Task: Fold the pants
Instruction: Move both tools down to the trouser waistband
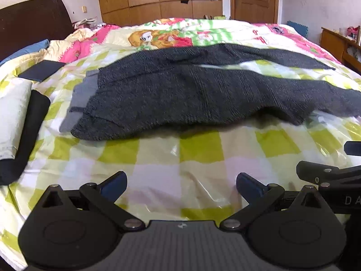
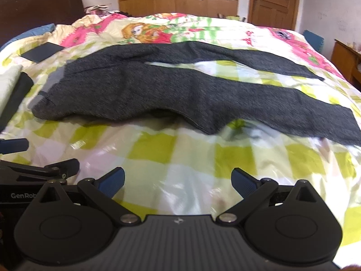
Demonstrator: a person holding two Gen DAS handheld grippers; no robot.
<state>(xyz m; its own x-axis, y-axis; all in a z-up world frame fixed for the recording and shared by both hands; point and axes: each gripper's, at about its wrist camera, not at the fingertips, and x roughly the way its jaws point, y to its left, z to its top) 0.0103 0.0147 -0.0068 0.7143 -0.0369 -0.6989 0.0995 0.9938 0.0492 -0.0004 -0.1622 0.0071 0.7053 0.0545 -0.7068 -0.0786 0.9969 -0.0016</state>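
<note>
Grey pants spread flat mid-frame on checked bedspread.
Left gripper and right gripper spread wide, empty, low in frame; fabric slightly blurred.

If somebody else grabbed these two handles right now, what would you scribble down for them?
Left tool: open, empty, above the bedspread short of the pants.
Right tool: open, empty, likewise short of the pants.
Pants: dark grey, spread across the bed, waistband toward the headboard side on the left, both legs running right with a gap between them. The near edge is a bit humped.
Done: pants laid out, no fold visible.
Left: all the folding, probably one leg over the other first, then end to end.
</note>
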